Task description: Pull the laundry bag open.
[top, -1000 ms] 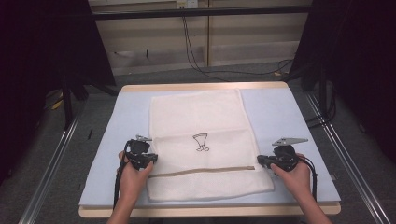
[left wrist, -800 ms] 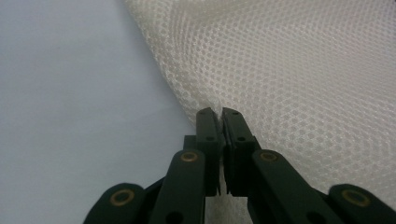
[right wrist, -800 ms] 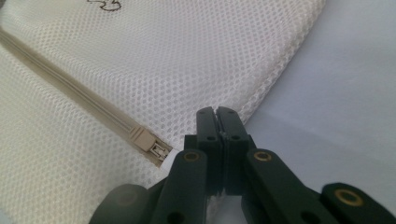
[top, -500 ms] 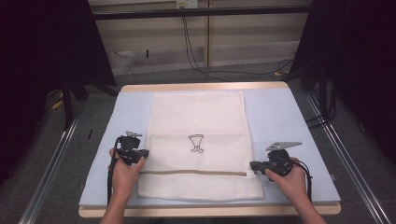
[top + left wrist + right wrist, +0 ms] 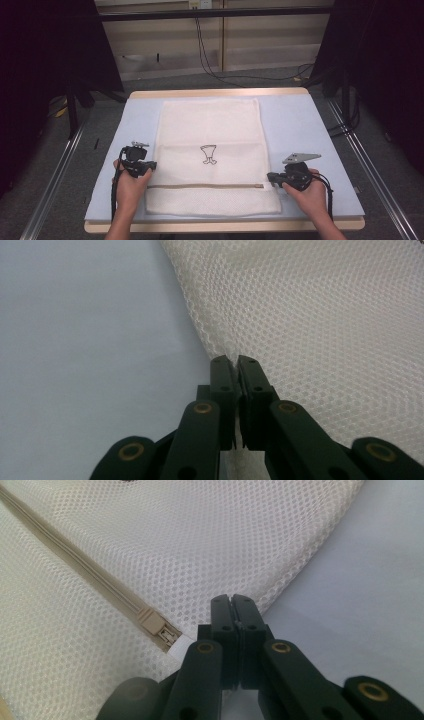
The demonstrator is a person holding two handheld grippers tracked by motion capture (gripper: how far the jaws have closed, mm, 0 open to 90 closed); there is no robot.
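- Lying flat across the middle of the high view: a cream mesh laundry bag, long side running from the far part of the table toward the near edge, with a small dark printed mark at its centre.
- Showing no bulge anywhere; contents not possible to tell through the mesh.
- Crossing the lower part of the bag from left to right: a beige zipper, its slider end sitting at lower centre-left of the right gripper view, just beside the jaws.
- Pinching the bag's left edge at lower left of the high view: the left gripper, jaws pressed together with mesh caught between them, as seen at lower centre of the left gripper view.
- Clamping the bag's right edge at lower right of the high view: the right gripper, jaws closed tight on the mesh border close to the zipper's end.
- Resting under everything: a pale blue sheet covering the table, whose wooden rim is showing along the top and bottom.
- Leaving wide bare strips of blue on both sides of the bag, and a narrower band at the top of the table.
- Ending close to the table's near edge at the bottom of the frame: the bag's lower hem, little room remaining there.
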